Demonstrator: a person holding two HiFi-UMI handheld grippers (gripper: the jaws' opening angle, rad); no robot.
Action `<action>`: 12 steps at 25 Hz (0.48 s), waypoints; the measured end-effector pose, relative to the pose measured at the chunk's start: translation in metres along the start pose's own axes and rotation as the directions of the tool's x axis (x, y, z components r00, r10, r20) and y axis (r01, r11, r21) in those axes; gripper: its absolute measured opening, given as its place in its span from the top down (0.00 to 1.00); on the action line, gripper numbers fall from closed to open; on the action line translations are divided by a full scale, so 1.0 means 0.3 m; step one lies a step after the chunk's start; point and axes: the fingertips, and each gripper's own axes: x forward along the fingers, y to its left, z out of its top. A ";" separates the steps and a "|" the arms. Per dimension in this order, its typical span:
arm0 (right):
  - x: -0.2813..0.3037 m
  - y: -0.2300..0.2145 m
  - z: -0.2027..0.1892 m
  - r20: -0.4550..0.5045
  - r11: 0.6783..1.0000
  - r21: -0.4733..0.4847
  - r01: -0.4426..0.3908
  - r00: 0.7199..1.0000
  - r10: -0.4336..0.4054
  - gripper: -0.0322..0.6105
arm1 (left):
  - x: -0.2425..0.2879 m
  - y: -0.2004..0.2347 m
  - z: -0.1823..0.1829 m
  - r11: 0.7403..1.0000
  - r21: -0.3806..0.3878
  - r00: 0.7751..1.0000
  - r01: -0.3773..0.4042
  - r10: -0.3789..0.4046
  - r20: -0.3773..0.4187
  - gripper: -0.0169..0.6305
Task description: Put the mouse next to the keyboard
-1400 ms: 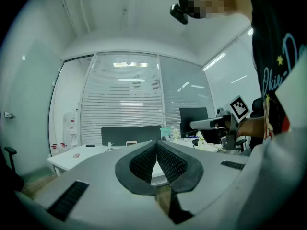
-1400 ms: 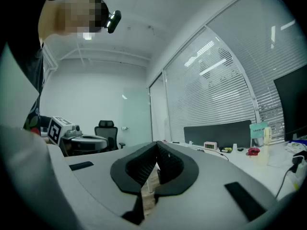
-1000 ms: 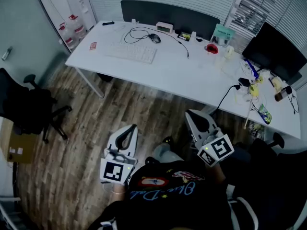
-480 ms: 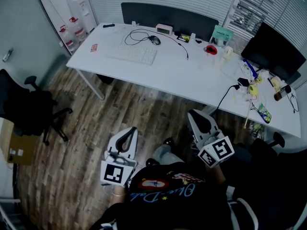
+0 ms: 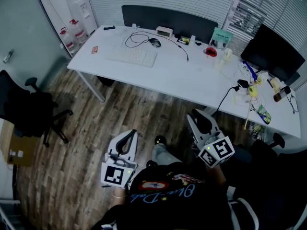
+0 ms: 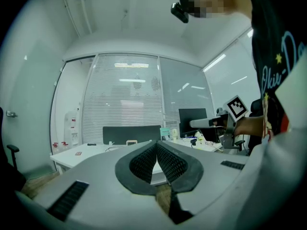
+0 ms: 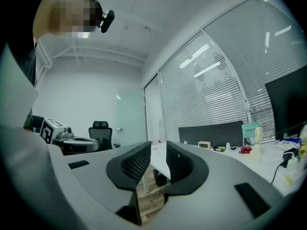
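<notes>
an office with a wood-plank floor and slatted blinds along the far wall holds a long white desk that runs across the head view. a dark partition stands at the desk's far edge, and a black monitor sits at its right end. the white keyboard lies towards the desk's left end. the dark mouse sits just behind the keyboard's right end, near it but not touching, with its black cable looped beside it. a black office chair stands on the floor at the left. the person stands well back from the desk, with both tongs held low over the floor. the left gripper has its pads together at the tips, with nothing between them. the right gripper is opening, a narrow gap shows between its pads, and nothing is in it.
</notes>
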 end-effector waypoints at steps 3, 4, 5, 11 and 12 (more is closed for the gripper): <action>0.014 0.002 -0.003 -0.004 1.000 0.004 -0.005 1.000 0.005 0.82 | -0.012 0.016 -0.002 1.000 -0.006 1.000 -0.021 0.021 0.000 0.97; 0.022 0.000 -0.004 -0.005 1.000 0.009 -0.006 1.000 0.006 0.82 | -0.013 0.024 0.001 1.000 -0.007 1.000 -0.029 0.029 0.003 0.97; 0.033 -0.003 -0.006 -0.006 1.000 0.014 -0.008 1.000 0.008 0.80 | -0.011 0.034 0.002 0.999 -0.010 0.999 -0.035 0.035 0.003 0.97; 0.081 -0.014 -0.017 -0.015 1.000 0.014 -0.018 1.000 0.018 0.76 | 0.003 0.077 -0.003 0.998 0.001 0.998 -0.066 0.066 0.000 0.97; 0.089 -0.021 -0.016 -0.013 1.000 0.014 -0.020 1.000 0.020 0.75 | 0.016 0.081 -0.003 0.998 0.005 0.998 -0.068 0.068 -0.001 0.97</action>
